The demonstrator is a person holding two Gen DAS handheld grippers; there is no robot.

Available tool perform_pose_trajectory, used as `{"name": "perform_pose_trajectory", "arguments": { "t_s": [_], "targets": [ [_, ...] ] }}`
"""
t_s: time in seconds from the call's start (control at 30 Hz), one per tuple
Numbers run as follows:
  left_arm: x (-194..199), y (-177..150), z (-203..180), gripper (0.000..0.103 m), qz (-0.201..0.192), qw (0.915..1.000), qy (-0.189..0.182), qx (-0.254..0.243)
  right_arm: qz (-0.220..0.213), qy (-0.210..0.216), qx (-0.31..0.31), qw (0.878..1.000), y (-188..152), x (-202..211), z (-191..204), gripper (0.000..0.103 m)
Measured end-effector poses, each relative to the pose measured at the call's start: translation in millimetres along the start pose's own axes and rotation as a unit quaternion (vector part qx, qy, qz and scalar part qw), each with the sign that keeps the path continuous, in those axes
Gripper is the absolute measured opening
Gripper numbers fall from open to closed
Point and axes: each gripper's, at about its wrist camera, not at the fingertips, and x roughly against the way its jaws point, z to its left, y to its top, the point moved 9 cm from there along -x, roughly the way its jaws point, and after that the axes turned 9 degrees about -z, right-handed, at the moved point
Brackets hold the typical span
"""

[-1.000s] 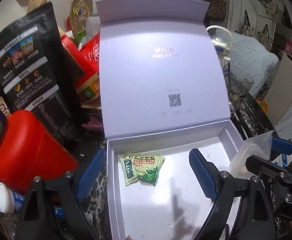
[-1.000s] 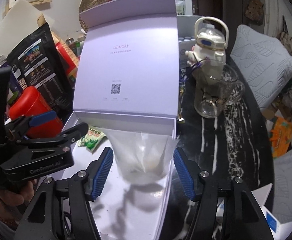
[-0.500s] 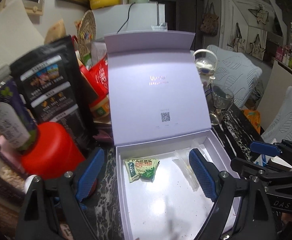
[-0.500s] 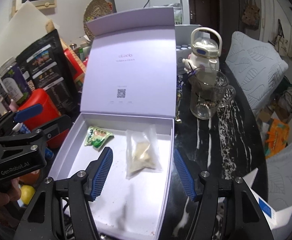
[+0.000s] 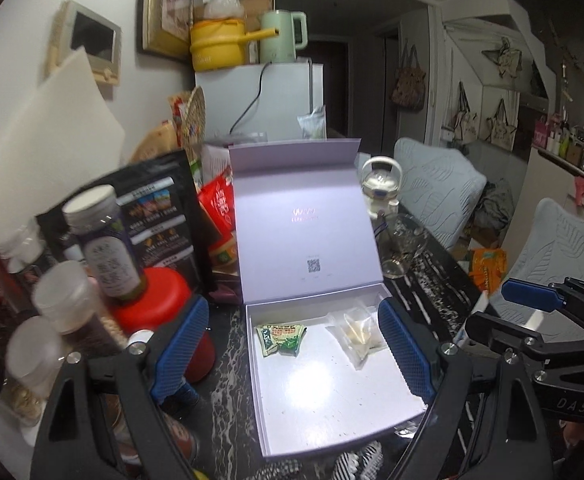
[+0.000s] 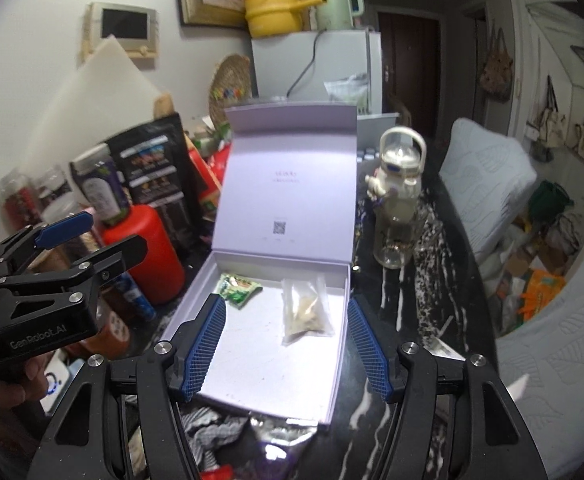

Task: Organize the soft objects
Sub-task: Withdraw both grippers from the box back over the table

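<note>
While the left wrist view looks down at a slant, the left claw [image 5: 292,344] hangs above the near end of an open lavender gift box [image 5: 288,428], its blue pads spread wide with nothing between them. Box lid [image 5: 307,236] stands upright at the far edge. On the white box floor lie two soft things: a crumpled green snack packet [image 5: 280,339] at far left, and a clear plastic pouch [image 5: 356,330] with pale contents at far right, well apart from each other. Right claw [image 5: 531,312] enters from the right edge, side-on, raised over the black marbled tabletop [image 5: 423,300]. Left of the box: red canister [image 5: 160,300], purple-labelled jar [image 5: 104,248], black snack bag [image 5: 160,216]. A glass mug [image 5: 401,250] stands right of the lid.

Right wrist view: the right claw [image 6: 288,348] is tilted down over the same box [image 6: 248,368], pads parted and empty; the pouch [image 6: 307,312] and green packet [image 6: 238,290] lie flat beyond and between the pads, touched by neither. Left claw [image 6: 88,240] reaches in from the left edge, held up off the tabletop [image 6: 423,320], a person's hand [image 6: 8,384] gripping its handle low left. Striped cloth [image 6: 208,432] and a shiny foil packet [image 6: 280,436] lie on the tabletop just beside the box's near wall. A white water bottle [image 6: 399,176] stands behind the mug [image 6: 397,240].
</note>
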Motion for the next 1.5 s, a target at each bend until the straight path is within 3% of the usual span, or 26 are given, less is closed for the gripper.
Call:
{"name": "perform_pose_trajectory", "arguments": {
  "t_s": [0.33, 0.83, 1.13, 1.5],
  "targets": [
    [69, -5, -8, 0.088, -0.020, 0.9998, -0.005, 0.008, -0.049, 0.002, 0.013, 0.999, -4, 81, 19, 0.069],
    [148, -58, -31, 0.088, -0.017, 0.9997, -0.012, -0.015, -0.076, -0.005, 0.015, 0.997, -65, 162, 39, 0.076],
    [178, -98, -41, 0.088, -0.011, 0.9991, -0.030, -0.026, -0.064, -0.015, -0.001, 0.998, -109, 180, 42, 0.076],
    [183, -153, -32, 0.088, 0.025, 0.9990, -0.036, 0.006, -0.025, -0.028, -0.024, 0.999, -168, 175, 45, 0.076]
  ]
}}
